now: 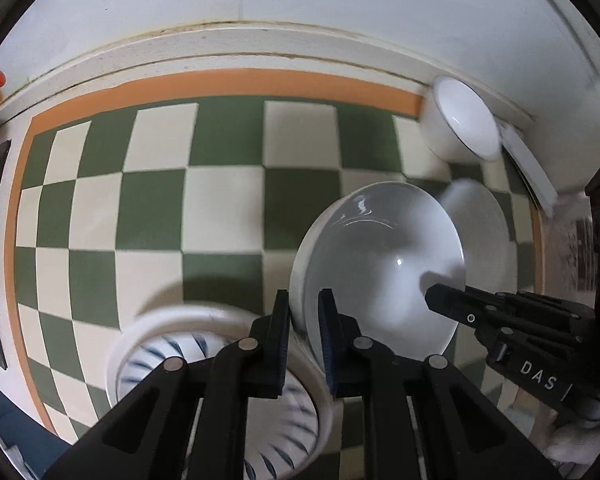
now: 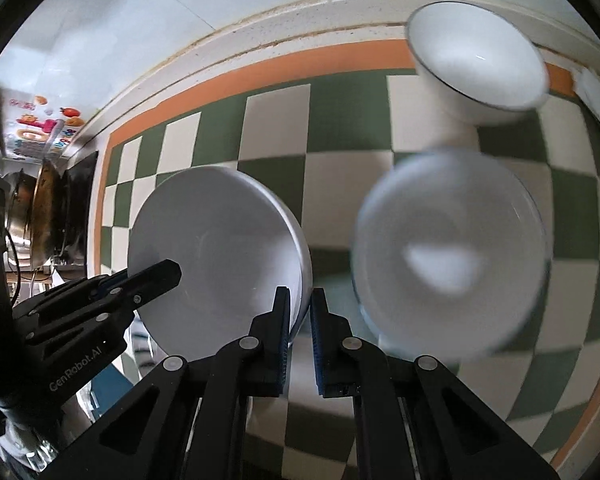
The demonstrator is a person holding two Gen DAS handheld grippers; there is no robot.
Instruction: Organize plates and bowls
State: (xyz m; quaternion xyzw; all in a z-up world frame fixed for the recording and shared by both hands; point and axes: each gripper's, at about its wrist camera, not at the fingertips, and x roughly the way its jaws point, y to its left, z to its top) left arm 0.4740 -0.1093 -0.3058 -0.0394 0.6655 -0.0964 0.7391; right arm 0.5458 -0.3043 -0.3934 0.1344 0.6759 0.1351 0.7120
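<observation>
Both grippers pinch the rim of one plain white bowl (image 1: 380,264), held above the checkered mat; it also shows in the right wrist view (image 2: 220,248). My left gripper (image 1: 304,312) is shut on its near rim. My right gripper (image 2: 300,308) is shut on the opposite rim and appears in the left wrist view (image 1: 460,308). A blue-striped white bowl (image 1: 220,360) sits below the left gripper. Another white bowl (image 2: 452,256) sits on the mat to the right, blurred. A dark-rimmed white bowl (image 2: 476,68) stands at the far right corner.
A green and cream checkered mat (image 1: 160,220) with an orange border covers the counter. A white wall ledge (image 1: 220,44) runs along the back. Metal pots (image 2: 32,216) and a dark panel stand at the left. A white strip (image 1: 528,164) lies by the far bowl.
</observation>
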